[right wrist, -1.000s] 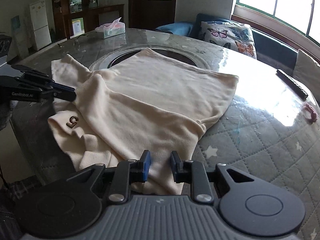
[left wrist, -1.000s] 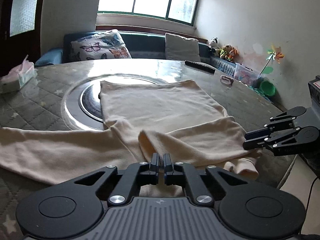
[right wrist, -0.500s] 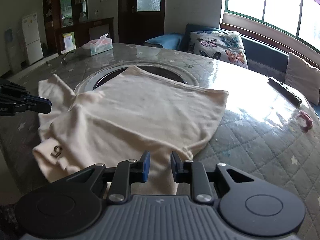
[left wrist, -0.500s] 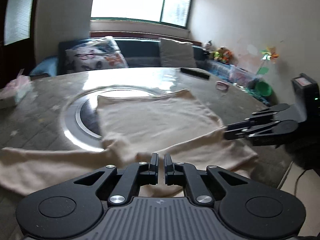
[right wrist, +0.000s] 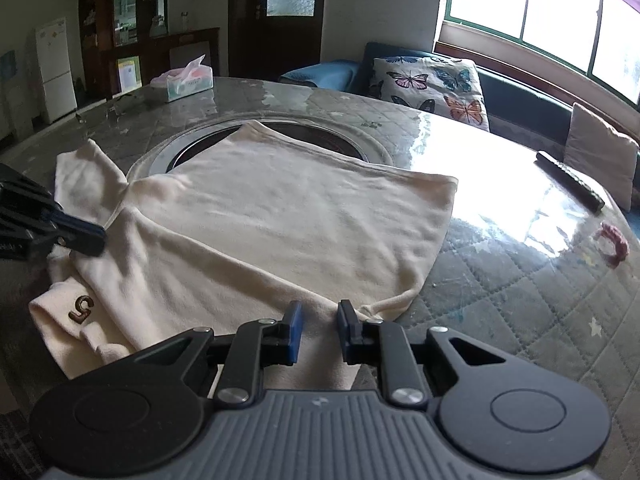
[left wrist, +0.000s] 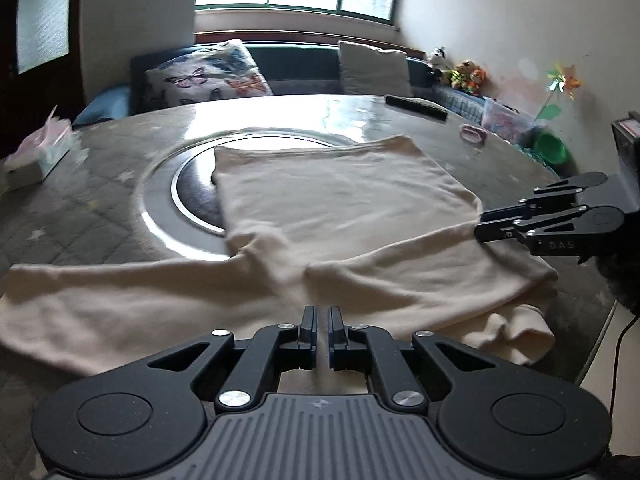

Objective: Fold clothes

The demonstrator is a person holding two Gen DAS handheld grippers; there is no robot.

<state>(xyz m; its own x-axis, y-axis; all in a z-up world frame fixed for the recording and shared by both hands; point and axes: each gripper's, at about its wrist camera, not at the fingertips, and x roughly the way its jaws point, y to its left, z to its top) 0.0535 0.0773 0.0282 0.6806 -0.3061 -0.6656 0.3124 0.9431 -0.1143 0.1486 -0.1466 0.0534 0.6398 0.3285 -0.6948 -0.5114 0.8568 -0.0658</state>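
With one sleeve already folded across, the cream sweatshirt [left wrist: 340, 216] lies flat on the tabletop [right wrist: 520, 288] for further folding, left tongs [left wrist: 322, 314] closed and empty, right tongs [right wrist: 319, 312] closing over its edge.

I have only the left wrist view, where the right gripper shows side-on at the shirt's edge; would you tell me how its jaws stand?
Observer: In the right wrist view the right gripper has a clear gap in its jaws. They are closing, with the cream shirt between them. I cannot tell whether they pinch it yet.
Operator: Thank you. Does the shirt carry any marking that I miss?
Observer: Yes, a brown figure 5 sits on the bunched part near the table's edge, just below the left gripper.
Operator: What stands beyond the tissue box?
Observer: A white fridge stands against the far wall.
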